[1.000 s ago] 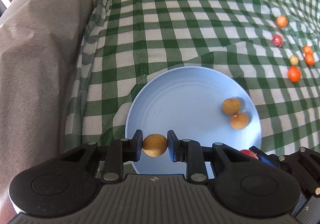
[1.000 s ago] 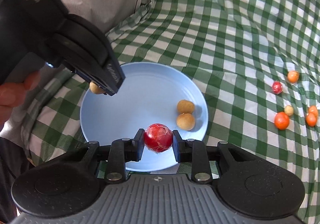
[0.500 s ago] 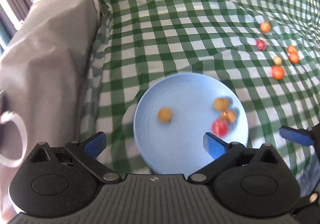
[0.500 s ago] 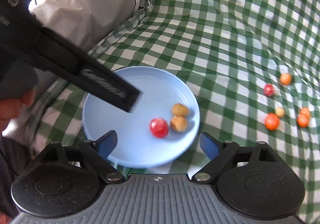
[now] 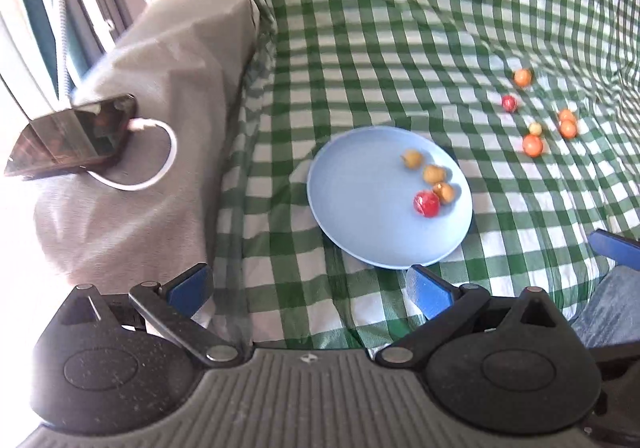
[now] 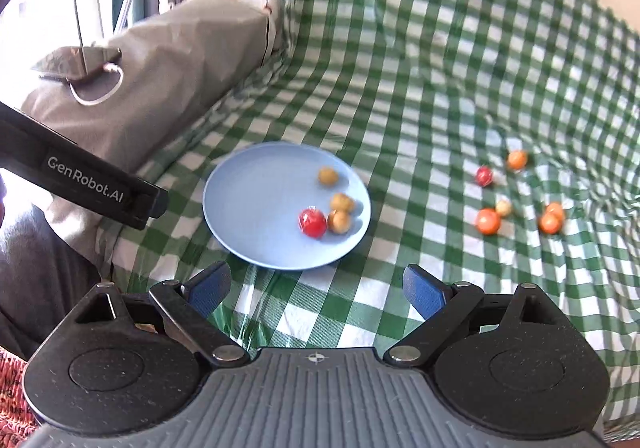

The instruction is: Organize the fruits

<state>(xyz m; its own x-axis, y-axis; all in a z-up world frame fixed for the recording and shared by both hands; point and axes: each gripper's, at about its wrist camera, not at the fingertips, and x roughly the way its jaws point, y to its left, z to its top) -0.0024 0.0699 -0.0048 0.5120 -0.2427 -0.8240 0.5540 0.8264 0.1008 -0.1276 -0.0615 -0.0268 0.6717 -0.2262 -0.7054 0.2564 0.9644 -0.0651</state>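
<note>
Looking from the left wrist view, the left tongs gape empty, just opened; the blue plate mid-frame holds four fruits.

From the right wrist view, the right tongs likewise gape, just opened; loose fruits at right look light, round, roll-prone: pinch across the middle.

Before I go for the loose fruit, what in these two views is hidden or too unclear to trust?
- Left wrist view: right gripper's far finger is cut off by the frame edge.
- Right wrist view: left gripper's fingertips are out of frame; only its body shows.
- Small pale fruit among the loose ones: too small and blurred to identify.
- Phone screen: glare, unreadable.
- Plate fruits: motion-blurred, still rolling or settled unclear.
</note>
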